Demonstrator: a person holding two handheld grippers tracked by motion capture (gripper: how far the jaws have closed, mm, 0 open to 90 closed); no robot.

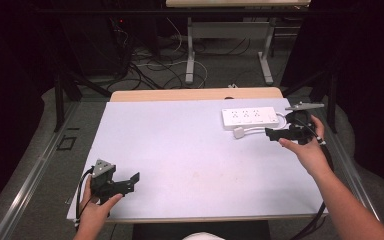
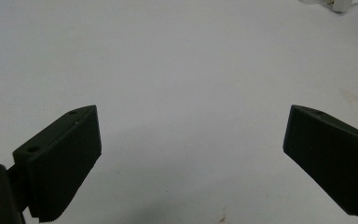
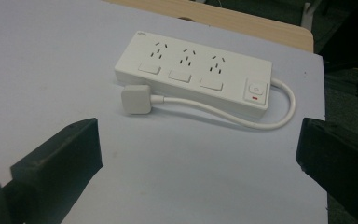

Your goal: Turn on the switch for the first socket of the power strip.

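Two grippers are in play over a pale sheet that covers most of a wooden table. At the near left corner of the sheet, the left gripper sits low in the person's left hand, its grey three-cornered plate on top and its black cable looping down by the wrist. Its jaws stand wide apart with nothing between them; in the left gripper view they frame bare sheet, and a corner of something white peeks in at the top right edge, too little to tell what it is.

The middle of the sheet carries only a few faint marks.

Toward the far right lies a white power strip, set lengthwise along the back part of the sheet, with three sockets in a row and a switch at its right end. Its white cord leaves that end, curls round and runs back along the near side of the strip to a white plug, which lies flat on the sheet just beside the strip's near left corner.

The right gripper, held in the right hand, hovers just right of the plug and near the strip, touching neither. In the right gripper view its jaws are spread wide and hold nothing, with plug, cord and strip lying beyond them.
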